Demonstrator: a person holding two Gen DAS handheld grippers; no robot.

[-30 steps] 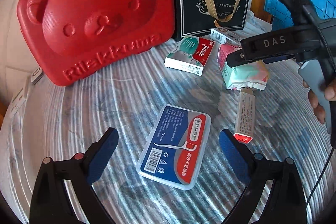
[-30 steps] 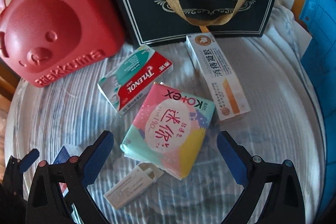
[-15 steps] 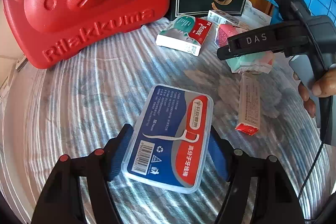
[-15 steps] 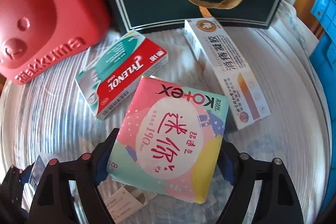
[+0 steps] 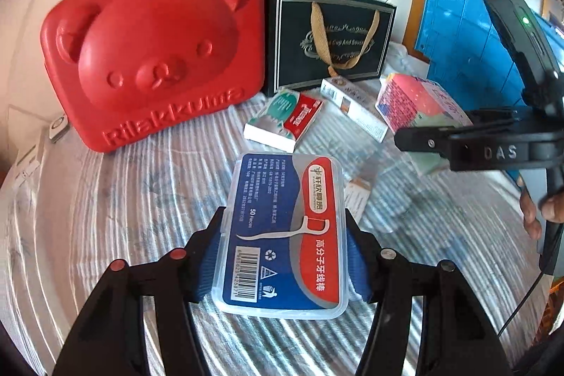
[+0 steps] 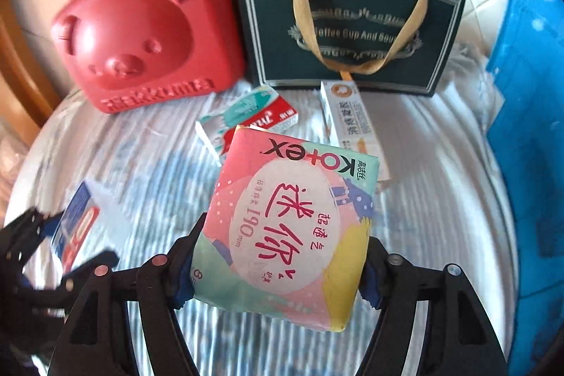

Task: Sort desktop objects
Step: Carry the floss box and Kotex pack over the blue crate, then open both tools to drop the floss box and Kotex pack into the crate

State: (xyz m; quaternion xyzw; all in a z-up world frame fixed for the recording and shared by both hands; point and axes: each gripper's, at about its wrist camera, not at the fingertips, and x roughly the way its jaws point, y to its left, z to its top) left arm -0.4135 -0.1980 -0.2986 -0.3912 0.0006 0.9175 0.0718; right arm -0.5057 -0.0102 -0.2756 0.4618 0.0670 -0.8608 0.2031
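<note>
My left gripper point(image 5: 283, 259) has its jaws closing on a clear dental floss pick box point(image 5: 282, 235) with a blue and red label; the blue pads press both long sides and the box is lifted off the striped cloth point(image 5: 141, 217). My right gripper point(image 6: 282, 265) has its jaws closing on a pink Kotex pad pack point(image 6: 289, 217), pads against both sides, the pack raised above the cloth. In the left wrist view the right gripper point(image 5: 416, 136) shows at right with the Kotex pad pack point(image 5: 416, 101). In the right wrist view the floss pick box point(image 6: 75, 224) shows at far left.
A red bear-shaped case point(image 5: 155, 59) and a dark gift bag point(image 5: 331, 37) stand at the back. A Tylenol box point(image 5: 285, 118), a white toothpaste box point(image 6: 352, 122) and a small carton point(image 5: 356, 199) lie on the cloth. A blue crate point(image 5: 469, 51) stands at right.
Both grippers went from wide open to closed on their items, the left on the floss box, the right on the Kotex pack, and both have risen off the cloth with them.
</note>
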